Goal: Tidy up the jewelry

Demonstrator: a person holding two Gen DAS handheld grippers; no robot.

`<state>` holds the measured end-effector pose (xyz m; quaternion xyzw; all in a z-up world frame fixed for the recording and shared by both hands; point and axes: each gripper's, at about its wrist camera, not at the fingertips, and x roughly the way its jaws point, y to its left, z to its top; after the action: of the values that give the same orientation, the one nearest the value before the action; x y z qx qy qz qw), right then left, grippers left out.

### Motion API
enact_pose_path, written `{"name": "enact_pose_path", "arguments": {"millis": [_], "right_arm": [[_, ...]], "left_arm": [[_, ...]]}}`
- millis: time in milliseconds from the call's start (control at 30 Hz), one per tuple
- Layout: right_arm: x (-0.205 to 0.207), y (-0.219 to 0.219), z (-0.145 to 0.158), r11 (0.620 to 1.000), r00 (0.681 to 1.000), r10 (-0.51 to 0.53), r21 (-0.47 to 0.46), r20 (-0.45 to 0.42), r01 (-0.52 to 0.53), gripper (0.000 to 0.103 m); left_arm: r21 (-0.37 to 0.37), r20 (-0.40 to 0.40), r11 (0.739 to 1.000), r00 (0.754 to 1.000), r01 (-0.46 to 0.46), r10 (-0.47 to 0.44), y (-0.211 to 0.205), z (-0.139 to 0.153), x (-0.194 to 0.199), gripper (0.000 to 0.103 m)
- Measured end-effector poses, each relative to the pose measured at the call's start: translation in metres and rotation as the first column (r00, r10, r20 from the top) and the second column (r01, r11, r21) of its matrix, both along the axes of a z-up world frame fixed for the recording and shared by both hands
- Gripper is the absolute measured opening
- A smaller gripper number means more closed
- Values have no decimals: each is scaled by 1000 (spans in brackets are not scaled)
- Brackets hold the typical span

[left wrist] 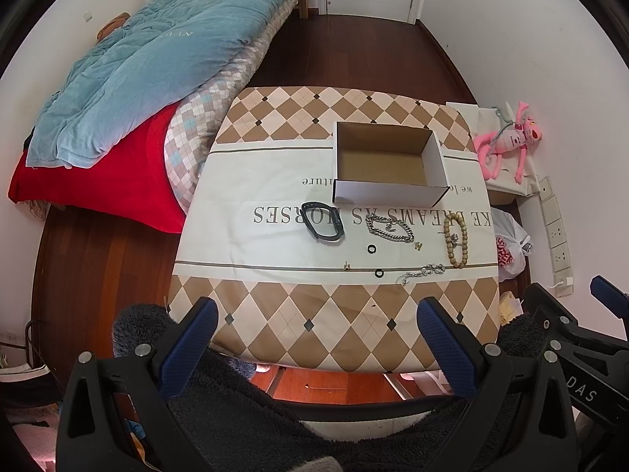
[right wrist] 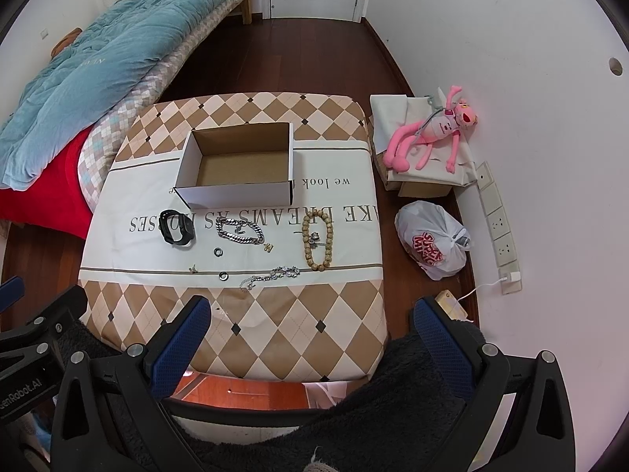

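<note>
I hold my left gripper (left wrist: pixel 318 338) above the near edge of the tabletop (left wrist: pixel 275 326), its blue fingers spread wide with nothing between them. My right gripper (right wrist: pixel 310 334) hangs over the same near edge, toward the right corner, equally wide and empty.

An open cardboard box (right wrist: pixel 236 165) sits toward the far edge of the tabletop, with nothing visible inside it. The jewelry lies in a loose band across the middle, nearer me than the box. A black wristband (right wrist: pixel 179 228) lies closest to the left edge. Beside it is a silver chain bracelet (right wrist: pixel 240 231), with a small gold charm (right wrist: pixel 268 248) at its right end. A wooden bead bracelet (right wrist: pixel 317 240) lies toward the right edge, a small silver piece (right wrist: pixel 313 237) resting inside its loop. Nearer me lie two small dark rings (right wrist: pixel 217 252) (right wrist: pixel 224 275), a tiny earring (right wrist: pixel 193 268) and a thin silver bracelet (right wrist: pixel 271 275).

A pink plush toy (right wrist: pixel 432 133) lies on the floor beyond the right edge.
</note>
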<state>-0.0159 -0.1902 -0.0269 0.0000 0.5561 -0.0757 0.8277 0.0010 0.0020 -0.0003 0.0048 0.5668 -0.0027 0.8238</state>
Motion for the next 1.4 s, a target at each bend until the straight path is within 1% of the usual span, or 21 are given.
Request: {"name": "enact_pose_path", "arguments": {"millis": [133, 267, 433, 533, 600, 633, 700, 767, 833, 867, 900, 967, 1033, 1067, 1133, 1200, 1233, 1267, 1300, 1400], "right_arm": [[3, -3, -1, 1000, 1000, -10, 24, 9, 10, 103], [18, -18, -13, 997, 999, -40, 62, 10, 40, 103], [44, -41, -49, 992, 994, -105, 74, -30, 107, 103], [62, -56, -83, 987, 988, -142, 72, -61, 146, 103], [71, -65, -103, 981, 982, -168, 84, -86, 175, 103], [77, -71, -118, 976, 978, -185, 97, -102, 194, 101], [85, -79, -139, 970, 971, -206, 108, -124, 219, 97], [94, -83, -159, 966, 966, -216, 111, -145, 233, 87], [102, -86, -179, 961, 960, -222, 126, -168, 245, 82], [106, -86, -187, 960, 957, -227, 127, -179, 251, 76], [110, -86, -196, 959, 955, -228, 127, -190, 254, 74], [116, -85, -211, 960, 953, -223, 126, -205, 252, 60], [120, -83, -225, 961, 952, -213, 126, -221, 245, 52], [121, -80, -228, 966, 954, -207, 107, -216, 234, 46], [122, -73, -229, 975, 962, -189, 82, -196, 208, 42], [122, -71, -229, 974, 965, -192, 82, -181, 209, 38], [123, -69, -229, 976, 967, -188, 79, -170, 203, 31], [123, -67, -229, 977, 970, -183, 77, -159, 197, 19], [124, -64, -228, 979, 972, -179, 72, -154, 192, 11], [125, -56, -226, 981, 972, -183, 39, -146, 190, 9]], "left_arm": [[13, 28, 1000, 1000, -6, 5, 4, -8, 6, 103], [46, 37, 999, 999, -25, 23, 9, -27, 25, 103], [93, -8, 995, 999, -41, 42, 8, -67, 62, 103], [110, -53, 993, 997, -43, 49, 6, -95, 78, 103], [123, -81, 991, 995, -44, 54, 4, -112, 88, 103], [124, -91, 991, 994, -43, 55, 4, -121, 93, 103], [146, -105, 988, 992, -49, 65, 3, -136, 100, 103], [156, -115, 986, 991, -55, 73, 3, -150, 107, 103], [165, -127, 984, 988, -61, 83, 4, -161, 113, 103], [171, -132, 983, 987, -65, 88, 5, -165, 116, 103], [173, -135, 982, 987, -68, 92, 6, -169, 118, 103], [182, -141, 981, 985, -72, 99, 9, -177, 123, 103], [179, -146, 981, 985, -69, 96, 12, -182, 126, 103], [181, -153, 981, 984, -67, 95, 13, -186, 127, 103], [167, -166, 984, 982, -60, 88, 15, -192, 128, 103], [155, -183, 986, 980, -57, 85, 17, -197, 128, 103], [146, -190, 988, 978, -54, 82, 19, -199, 128, 101], [137, -196, 989, 978, -52, 78, 21, -200, 129, 97], [121, -201, 991, 977, -49, 73, 23, -201, 130, 96], [75, -215, 996, 975, -45, 61, 30, -200, 132, 95]]}}
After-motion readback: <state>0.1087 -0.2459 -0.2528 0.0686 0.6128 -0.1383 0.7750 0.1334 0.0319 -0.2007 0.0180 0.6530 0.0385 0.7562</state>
